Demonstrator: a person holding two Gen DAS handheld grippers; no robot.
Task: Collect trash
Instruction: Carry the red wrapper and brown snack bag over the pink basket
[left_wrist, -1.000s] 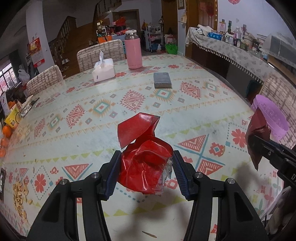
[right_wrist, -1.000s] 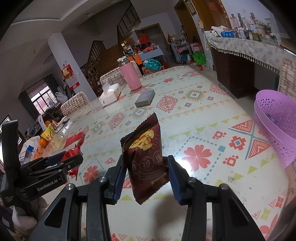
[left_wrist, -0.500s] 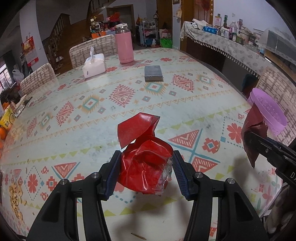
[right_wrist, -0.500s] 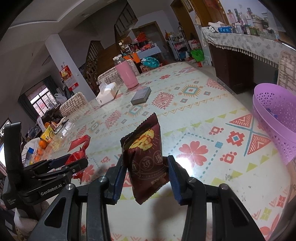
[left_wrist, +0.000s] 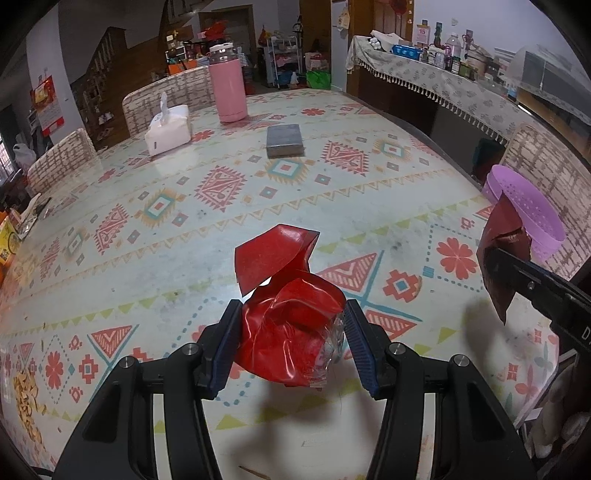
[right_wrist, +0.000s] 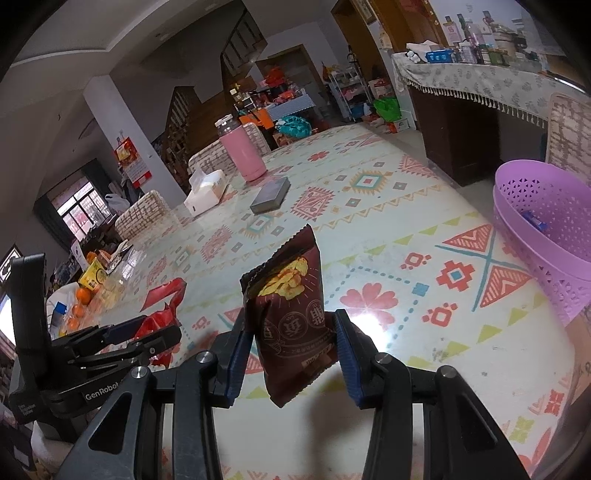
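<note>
The left gripper (left_wrist: 291, 338) clamps a crumpled red wrapper (left_wrist: 291, 325); the right gripper (right_wrist: 291, 349) clamps a snack bag (right_wrist: 291, 314). Both are held above the desk (right_wrist: 406, 229). Carry each toward the purple basket (right_wrist: 535, 229) at 2 o'clock, releasing only once above its rim.

Pink flask (left_wrist: 228, 92), tissue box (left_wrist: 168, 129), grey box (left_wrist: 285, 140) on patterned table (left_wrist: 184, 221); oranges (right_wrist: 82, 295) nr edge.

Glossy crinkled red wrapper (left_wrist: 291, 328); perforated plastic basket (right_wrist: 546, 236); shiny tabletop (left_wrist: 332, 221).
</note>
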